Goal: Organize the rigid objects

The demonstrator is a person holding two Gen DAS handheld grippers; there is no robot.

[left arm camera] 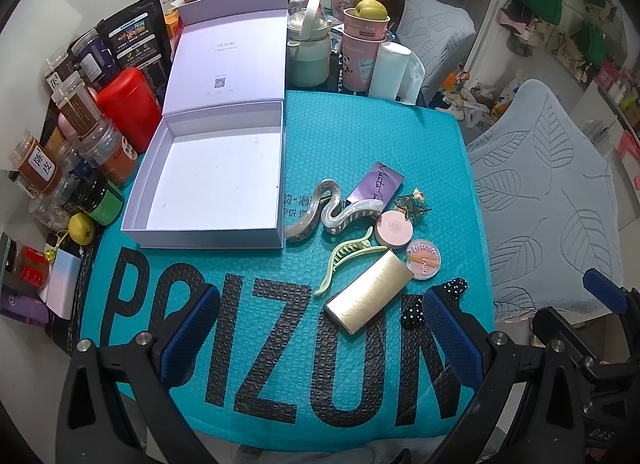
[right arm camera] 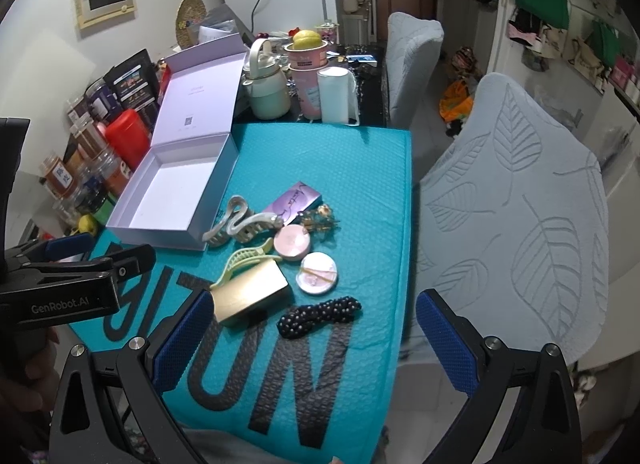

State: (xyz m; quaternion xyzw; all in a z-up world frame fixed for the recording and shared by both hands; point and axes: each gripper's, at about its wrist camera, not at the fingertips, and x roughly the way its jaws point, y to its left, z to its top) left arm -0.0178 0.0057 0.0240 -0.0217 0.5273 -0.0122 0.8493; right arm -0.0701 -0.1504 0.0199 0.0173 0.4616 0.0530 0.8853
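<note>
Gold case (left arm camera: 368,291) near empty white box (left arm camera: 208,184).

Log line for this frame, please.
left gripper: open, empty | right gripper: open, empty | white box: open, empty | gold case: on teal mat

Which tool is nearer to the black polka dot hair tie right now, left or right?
Right. The right tool hangs open just in front of the hair tie. The left tool, also open, sits farther toward the white box side.
</note>
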